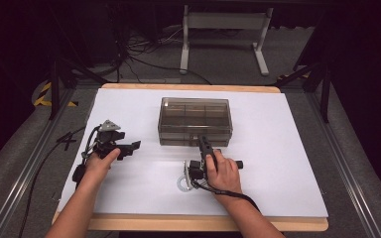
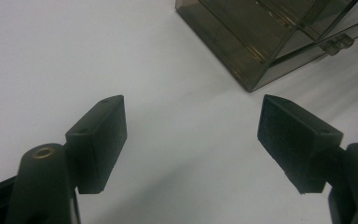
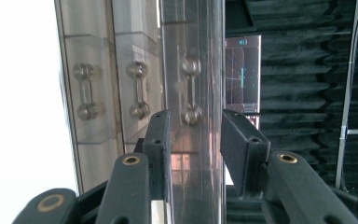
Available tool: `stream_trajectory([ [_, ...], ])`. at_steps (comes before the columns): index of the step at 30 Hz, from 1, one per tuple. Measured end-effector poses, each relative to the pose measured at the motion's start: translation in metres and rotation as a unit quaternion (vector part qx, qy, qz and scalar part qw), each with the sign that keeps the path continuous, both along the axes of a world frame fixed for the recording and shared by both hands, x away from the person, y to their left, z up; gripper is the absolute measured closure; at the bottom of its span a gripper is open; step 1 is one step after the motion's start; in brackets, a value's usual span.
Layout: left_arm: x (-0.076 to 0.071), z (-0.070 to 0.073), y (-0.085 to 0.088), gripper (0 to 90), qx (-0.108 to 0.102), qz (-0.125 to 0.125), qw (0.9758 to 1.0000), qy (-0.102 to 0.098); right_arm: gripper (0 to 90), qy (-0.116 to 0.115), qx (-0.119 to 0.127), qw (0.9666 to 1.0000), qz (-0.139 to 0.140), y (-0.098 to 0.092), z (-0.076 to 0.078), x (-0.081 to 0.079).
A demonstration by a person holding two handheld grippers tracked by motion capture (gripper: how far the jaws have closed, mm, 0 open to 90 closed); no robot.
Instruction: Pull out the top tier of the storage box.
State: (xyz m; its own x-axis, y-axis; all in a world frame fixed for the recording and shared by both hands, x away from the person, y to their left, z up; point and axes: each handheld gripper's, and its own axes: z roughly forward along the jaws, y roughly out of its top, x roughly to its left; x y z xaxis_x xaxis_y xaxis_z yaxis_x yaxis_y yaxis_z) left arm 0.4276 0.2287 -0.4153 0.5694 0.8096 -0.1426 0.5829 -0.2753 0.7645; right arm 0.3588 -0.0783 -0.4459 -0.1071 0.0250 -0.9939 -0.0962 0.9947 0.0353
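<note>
White table [image 1: 287, 163], box [image 1: 195, 120] lid between right tongs [image 3: 195, 135]

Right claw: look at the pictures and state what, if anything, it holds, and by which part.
Nothing gripped: the right claw straddles the box's front lid edge, its jaws apart from it.

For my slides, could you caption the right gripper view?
Right gripper, turned sideways, straddles the smoky clear box's front lid edge.

A white table [image 1: 278, 148] with a wooden edge stands on grey carpet, a white metal frame [image 1: 223, 29] beyond its far side, cables [image 1: 144, 54] trailing far left.
</note>
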Motion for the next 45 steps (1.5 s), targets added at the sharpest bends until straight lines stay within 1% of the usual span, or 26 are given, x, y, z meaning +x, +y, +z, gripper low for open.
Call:
stream_trajectory([
  [2,0.001,0.0,-0.001,24.7,-0.002,0.001,1.0,-0.001,62.5,-0.001,0.001,1.0,0.002,-0.004,0.001,-0.001],
  [4,0.002,0.001,-0.002,24.8,-0.002,0.001,1.0,-0.001,61.5,0.003,0.011,0.9999,0.005,-0.008,0.003,-0.003],
  [6,0.003,0.001,-0.002,24.8,-0.002,0.0,1.0,-0.003,60.7,0.001,0.015,0.9998,0.009,-0.012,0.004,-0.003],
  [8,0.004,0.0,-0.003,24.8,-0.003,0.001,1.0,-0.002,59.5,0.006,0.024,0.9996,0.012,-0.017,0.005,-0.004],
  [9,0.005,0.0,-0.004,24.8,-0.004,-0.001,1.0,-0.001,59.2,0.005,0.025,0.9996,0.013,-0.019,0.005,-0.005],
  [10,0.005,0.0,-0.004,24.8,-0.001,-0.002,1.0,0.0,58.7,0.004,0.021,0.9996,0.02,-0.021,0.006,-0.004],
  [12,0.006,0.0,-0.005,24.8,-0.001,-0.002,1.0,0.0,58.2,0.003,0.031,0.9993,0.019,-0.026,0.006,-0.006],
  [18,0.006,0.0,-0.006,24.8,0.001,-0.004,1.0,0.002,56.6,-0.007,0.03,0.9993,0.019,-0.034,0.006,-0.007],
  [19,0.006,0.0,-0.006,24.8,-0.001,-0.003,1.0,0.001,56.0,-0.008,0.035,0.9992,0.019,-0.035,0.006,-0.008],
  [20,0.006,0.0,-0.005,24.8,0.0,-0.002,1.0,-0.001,55.3,-0.01,0.041,0.9988,0.025,-0.039,0.005,-0.007],
  [22,0.005,0.0,-0.005,24.8,0.0,-0.001,1.0,0.001,55.1,-0.011,0.044,0.9987,0.024,-0.041,0.004,-0.007],
  [26,0.005,0.0,-0.002,24.8,-0.002,0.003,1.0,0.001,54.8,-0.008,0.056,0.9979,0.03,-0.053,0.003,-0.008],
  [27,0.005,0.0,-0.001,24.8,-0.002,0.004,1.0,0.0,54.5,-0.006,0.066,0.9971,0.038,-0.056,0.002,-0.008],
  [30,0.003,0.0,0.0,24.8,-0.002,0.004,1.0,0.002,53.9,-0.001,0.095,0.9943,0.048,-0.065,0.004,-0.008],
  [31,0.003,0.0,0.0,24.8,-0.002,0.005,1.0,0.003,53.5,0.005,0.117,0.9917,0.053,-0.069,0.005,-0.008],
  [32,0.002,0.0,0.0,24.8,-0.001,0.005,1.0,0.003,53.3,0.008,0.131,0.9897,0.057,-0.072,0.006,-0.007],
  [33,0.002,0.0,0.001,24.8,-0.001,0.005,1.0,0.002,53.2,0.011,0.148,0.987,0.062,-0.076,0.007,-0.007],
  [34,0.002,0.0,0.002,24.8,0.001,0.006,1.0,0.002,53.1,0.011,0.159,0.9853,0.063,-0.079,0.008,-0.007],
  [36,0.001,0.0,0.004,24.8,-0.001,0.008,1.0,0.001,53.2,0.002,0.152,0.9865,0.061,-0.085,0.009,-0.008],
  [39,-0.001,0.0,0.006,24.8,-0.002,0.012,0.9999,0.002,53.2,0.002,0.161,0.9849,0.063,-0.092,0.009,-0.009],
  [43,-0.002,-0.001,0.008,24.8,0.0,0.015,0.9999,0.002,52.6,0.008,0.172,0.9821,0.076,-0.101,0.011,-0.009],
  [44,-0.002,-0.001,0.009,24.8,0.0,0.015,0.9999,0.002,52.2,0.013,0.183,0.9795,0.084,-0.104,0.012,-0.009],
  [45,-0.003,-0.001,0.01,24.8,-0.001,0.017,0.9998,0.002,51.8,0.016,0.19,0.9777,0.088,-0.105,0.013,-0.009],
])
